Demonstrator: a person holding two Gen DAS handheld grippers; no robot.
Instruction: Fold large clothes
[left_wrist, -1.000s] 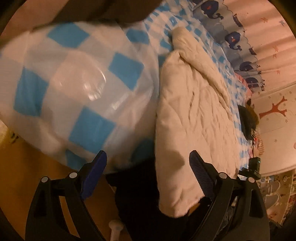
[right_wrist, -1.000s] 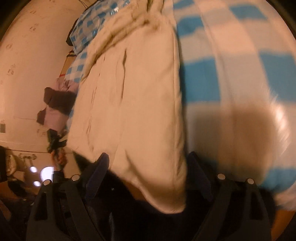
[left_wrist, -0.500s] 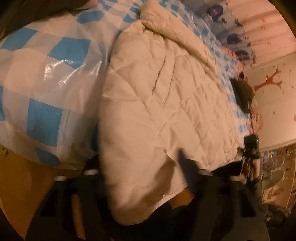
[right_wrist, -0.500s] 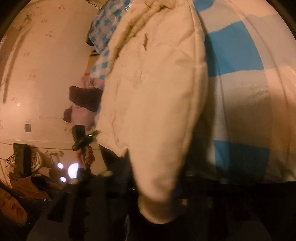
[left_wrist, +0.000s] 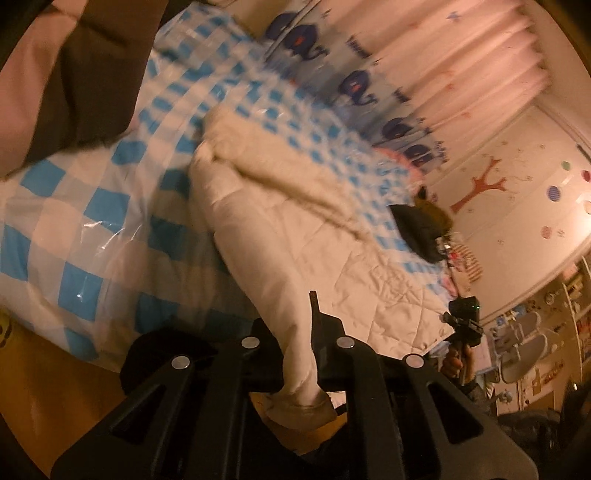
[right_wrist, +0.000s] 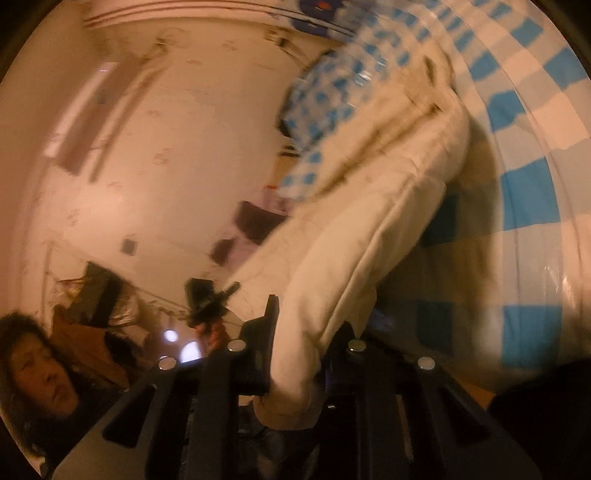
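Bedroom, pink curtain (left_wrist: 461, 55) hanging behind; blue-checked bedcover (left_wrist: 74, 206) lying under clear plastic. Cream quilted coat (left_wrist: 295, 240) is sprawling across the bed, hem toward the near edge. Left gripper (left_wrist: 299, 354) is pinching one hem corner, jaws narrowed on fabric. Right gripper (right_wrist: 299, 347) is clamping the other corner likewise.
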